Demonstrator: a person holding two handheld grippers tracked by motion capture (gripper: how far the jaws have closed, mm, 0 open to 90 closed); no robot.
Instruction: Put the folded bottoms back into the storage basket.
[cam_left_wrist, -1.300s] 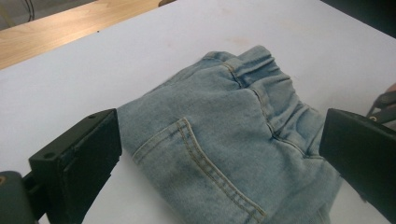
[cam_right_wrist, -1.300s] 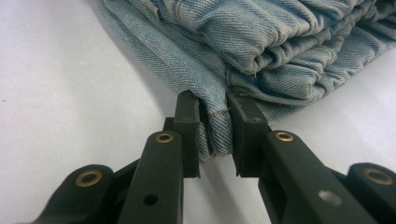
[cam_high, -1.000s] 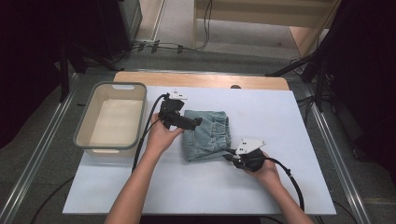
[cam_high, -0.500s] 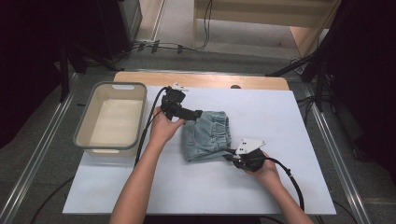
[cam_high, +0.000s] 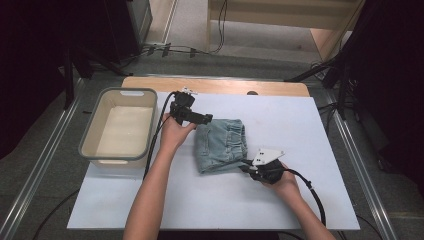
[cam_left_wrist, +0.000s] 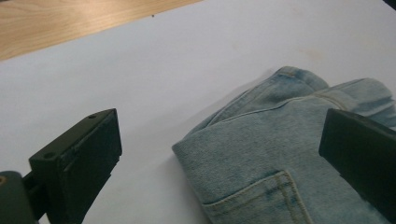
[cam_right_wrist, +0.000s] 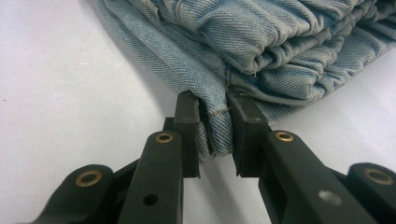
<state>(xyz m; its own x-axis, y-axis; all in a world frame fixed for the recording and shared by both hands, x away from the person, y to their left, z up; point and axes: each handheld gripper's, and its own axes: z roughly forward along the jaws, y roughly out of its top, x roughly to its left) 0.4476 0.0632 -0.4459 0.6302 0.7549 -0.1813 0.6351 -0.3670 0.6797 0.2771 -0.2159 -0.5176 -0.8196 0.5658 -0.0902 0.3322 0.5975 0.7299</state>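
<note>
A white desk (cam_high: 150, 200) with a strip of bare wood along its far edge stands on grey flooring, dark gear around it. At nine o'clock on the desk sits a pale plastic bin (cam_high: 118, 125). Next, the left gripper (cam_high: 192, 116) hovers by the denim's ten o'clock corner, its fingers (cam_left_wrist: 84, 158) spread wide with nothing pressed between them. The folded jeans (cam_high: 220, 145) lie near the desk's centre: light, faded blue denim, a gathered elastic waistband (cam_right_wrist: 299, 46), a stitched pocket (cam_left_wrist: 261, 200). At their five o'clock corner the right gripper (cam_right_wrist: 214, 135) pinches a fold of the hem. How many layers the fold hides cannot be made out.
</note>
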